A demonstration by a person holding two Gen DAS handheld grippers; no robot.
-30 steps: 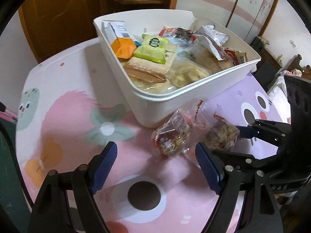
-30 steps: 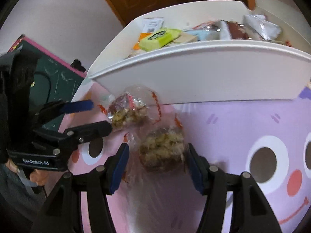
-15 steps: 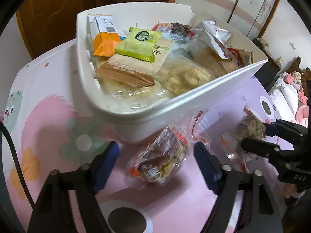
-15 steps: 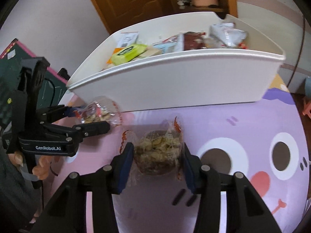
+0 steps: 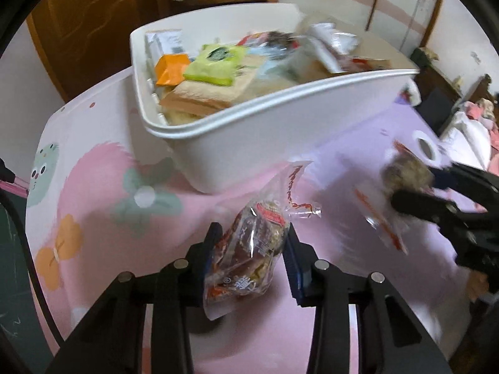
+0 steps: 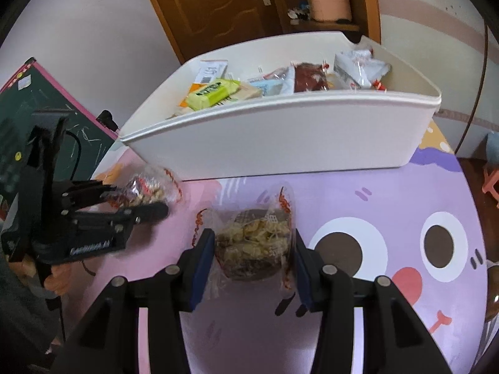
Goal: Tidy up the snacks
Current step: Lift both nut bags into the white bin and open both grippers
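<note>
A white bin (image 5: pixel 255 143) holding several snack packs stands on the table; it also shows in the right wrist view (image 6: pixel 280 137). My left gripper (image 5: pixel 252 249) is shut on a clear-wrapped red snack pack (image 5: pixel 249 252), lifted above the mat in front of the bin. My right gripper (image 6: pixel 254 249) is shut on a clear-wrapped nut cake pack (image 6: pixel 254 249), also lifted in front of the bin. Each gripper shows in the other's view: the right one (image 5: pixel 414 187) with its pack (image 5: pixel 402 174), the left one (image 6: pixel 134 199) with its pack (image 6: pixel 146 187).
The table has a pink and purple cartoon mat (image 6: pixel 389 249). A green chalkboard (image 6: pixel 28 115) stands at the left. A wooden door and a shelf (image 6: pixel 324 9) are behind the bin. The bin holds a green pack (image 5: pixel 215 65) and an orange pack (image 5: pixel 171 68).
Both grippers closed on their snack packs and lifted them off the mat. The left gripper went from open around its pack to shut on it; both pulled back slightly from the bin.
</note>
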